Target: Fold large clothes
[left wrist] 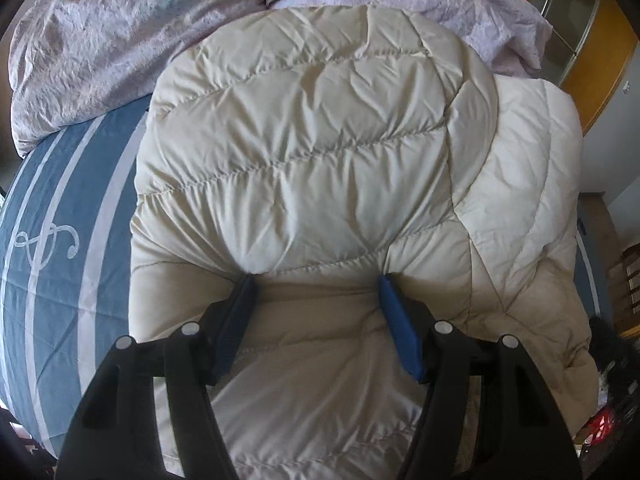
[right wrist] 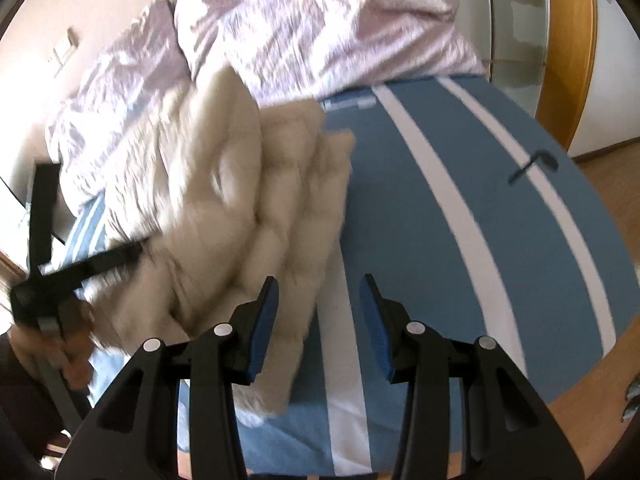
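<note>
Striped bed (right wrist: 460, 208) | left gripper (left wrist: 316, 280) spread, tips on cream jacket (left wrist: 320, 152) | right gripper (right wrist: 320, 284) spread, empty

The left gripper (left wrist: 316, 280) is pointed steeply downward, its jaws spread fairly wide with the blue pads (left wrist: 400, 332) pressed into soft padded fabric bulging between them. The right gripper (right wrist: 320, 284) is angled down, its jaws parted with nothing held between the blue pads (right wrist: 376, 332). A hand (right wrist: 76, 344), blurred, is seen wrapped around the left gripper's handle.
</note>
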### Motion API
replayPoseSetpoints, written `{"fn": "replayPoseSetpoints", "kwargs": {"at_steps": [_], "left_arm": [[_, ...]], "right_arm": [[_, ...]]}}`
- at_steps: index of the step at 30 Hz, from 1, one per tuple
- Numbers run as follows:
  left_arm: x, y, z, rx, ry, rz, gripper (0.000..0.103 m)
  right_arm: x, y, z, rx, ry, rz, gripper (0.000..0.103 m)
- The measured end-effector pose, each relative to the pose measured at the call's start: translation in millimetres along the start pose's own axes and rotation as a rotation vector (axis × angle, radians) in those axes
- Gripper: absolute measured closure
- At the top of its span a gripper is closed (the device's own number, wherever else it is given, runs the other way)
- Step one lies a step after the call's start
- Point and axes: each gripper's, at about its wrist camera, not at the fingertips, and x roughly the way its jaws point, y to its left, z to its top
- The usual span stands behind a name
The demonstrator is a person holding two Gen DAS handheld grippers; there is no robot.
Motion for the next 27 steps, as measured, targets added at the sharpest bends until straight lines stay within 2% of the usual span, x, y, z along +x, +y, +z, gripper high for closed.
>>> {"fn": "replayPoseSetpoints", "kwargs": {"at_steps": [7,14,21,27], "left_arm": [[0,4,1,-0.005,0.0,-0.014,0.039],[-2,6,-2,-0.018,-0.007,-0.028,0.039],[-1,8,-4,-0.029,-0.009,-0.041,0.04],[-3,9,-3,-0.026,-0.008,-0.056,0.04]], "right_arm": [[2,46,32,-0.082,-0.041,0.072,0.059],[22,87,53,-0.159,-0.028,0.114,0.059],[50,95,60,-0.167,0.022,0.098,0.059],[78,85,51,-0.158,0.103,0.021,0.059]]}}
